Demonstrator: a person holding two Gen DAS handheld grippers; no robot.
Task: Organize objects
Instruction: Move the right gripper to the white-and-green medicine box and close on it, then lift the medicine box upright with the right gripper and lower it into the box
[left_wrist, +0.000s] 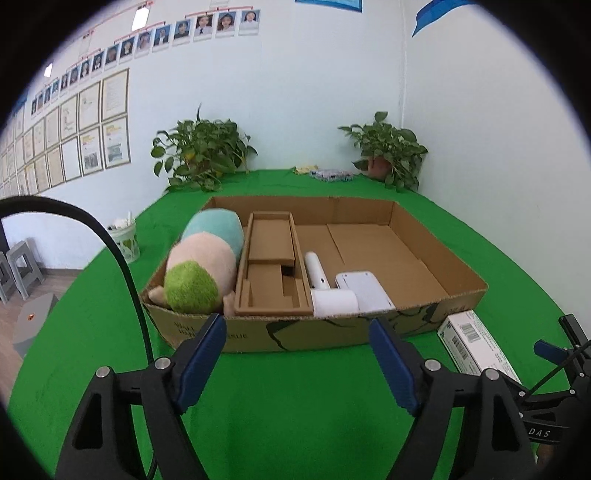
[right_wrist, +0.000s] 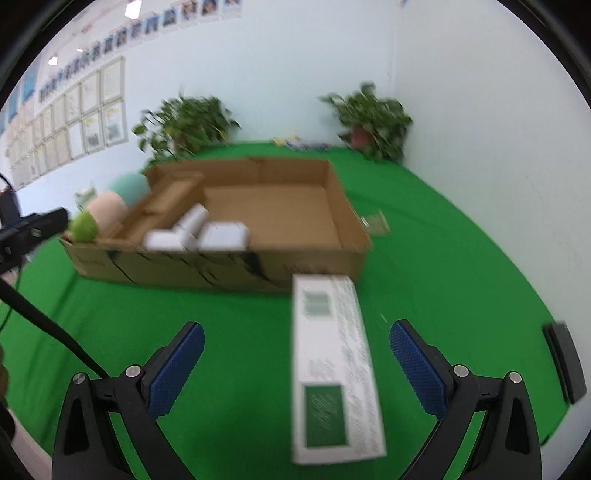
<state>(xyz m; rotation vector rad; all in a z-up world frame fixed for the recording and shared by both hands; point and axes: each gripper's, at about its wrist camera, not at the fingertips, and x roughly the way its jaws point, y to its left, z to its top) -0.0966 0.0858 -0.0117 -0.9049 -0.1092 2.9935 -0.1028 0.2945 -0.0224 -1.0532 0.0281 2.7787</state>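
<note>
A shallow cardboard box (left_wrist: 332, 334) (right_wrist: 221, 266) sits on the green table. Inside lie a striped plush toy (left_wrist: 199, 262) (right_wrist: 107, 210) at the left, a brown cardboard insert (left_wrist: 271, 266), a white hair-dryer-like device (left_wrist: 325, 288) (right_wrist: 184, 229) and a white flat pack (left_wrist: 364, 290) (right_wrist: 225, 234). A long white and green carton (right_wrist: 332, 365) (left_wrist: 476, 343) lies on the cloth in front of the box. My right gripper (right_wrist: 295, 358) is open, with the carton between its fingers. My left gripper (left_wrist: 297, 354) is open and empty just before the box's front wall.
Two potted plants (left_wrist: 201, 155) (left_wrist: 388, 151) stand at the table's back corners. Small items (left_wrist: 330, 173) lie at the back edge. A small clear object (right_wrist: 375, 223) lies right of the box. A dark object (right_wrist: 563, 362) lies at the right edge. A white basket (left_wrist: 123, 236) stands beyond the left edge.
</note>
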